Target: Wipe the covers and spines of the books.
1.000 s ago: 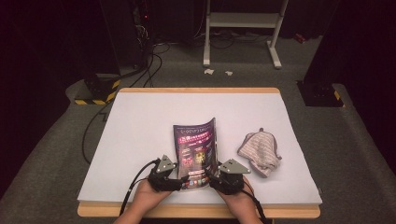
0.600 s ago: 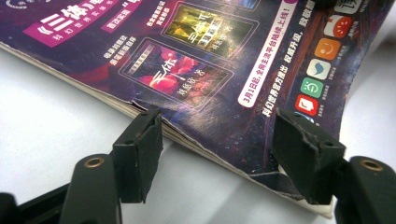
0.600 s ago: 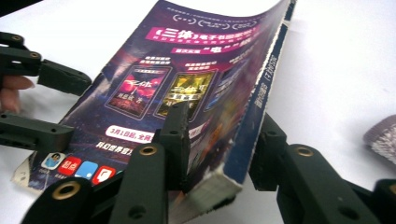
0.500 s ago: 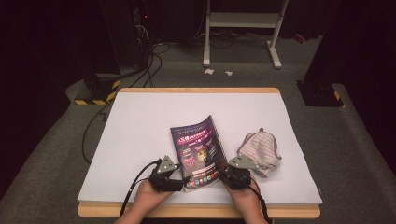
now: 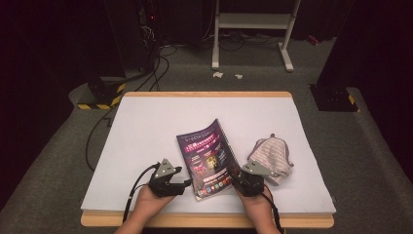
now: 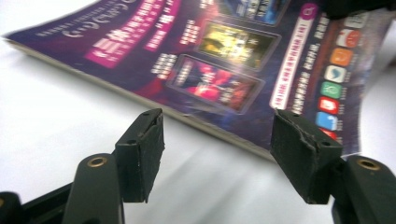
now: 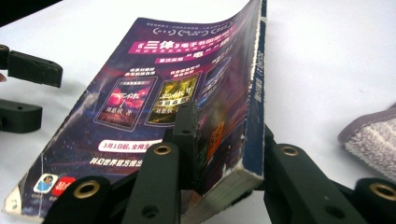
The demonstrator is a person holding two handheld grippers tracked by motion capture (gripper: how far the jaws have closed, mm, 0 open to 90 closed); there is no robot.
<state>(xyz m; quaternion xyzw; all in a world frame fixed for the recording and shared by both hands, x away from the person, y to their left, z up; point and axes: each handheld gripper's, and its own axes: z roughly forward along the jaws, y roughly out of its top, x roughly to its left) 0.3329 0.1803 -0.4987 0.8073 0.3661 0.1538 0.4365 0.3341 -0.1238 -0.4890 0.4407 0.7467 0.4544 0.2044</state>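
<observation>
Book [image 5: 209, 157] on the white table [image 5: 146, 126], near the front edge, and the right gripper [image 5: 249, 181] has just been closing its jaws on the spine corner. They now clamp it, cover on one pad, spine on the other. That side is tipped up off the table. The left gripper [image 5: 181, 184] waits just beside the opposite edge, jaws apart and empty (a striped cloth [image 5: 272, 157] lies to the right, untouched). Looks like the pick-up step; next, a steady lift, perhaps with the left taking the free edge.
</observation>
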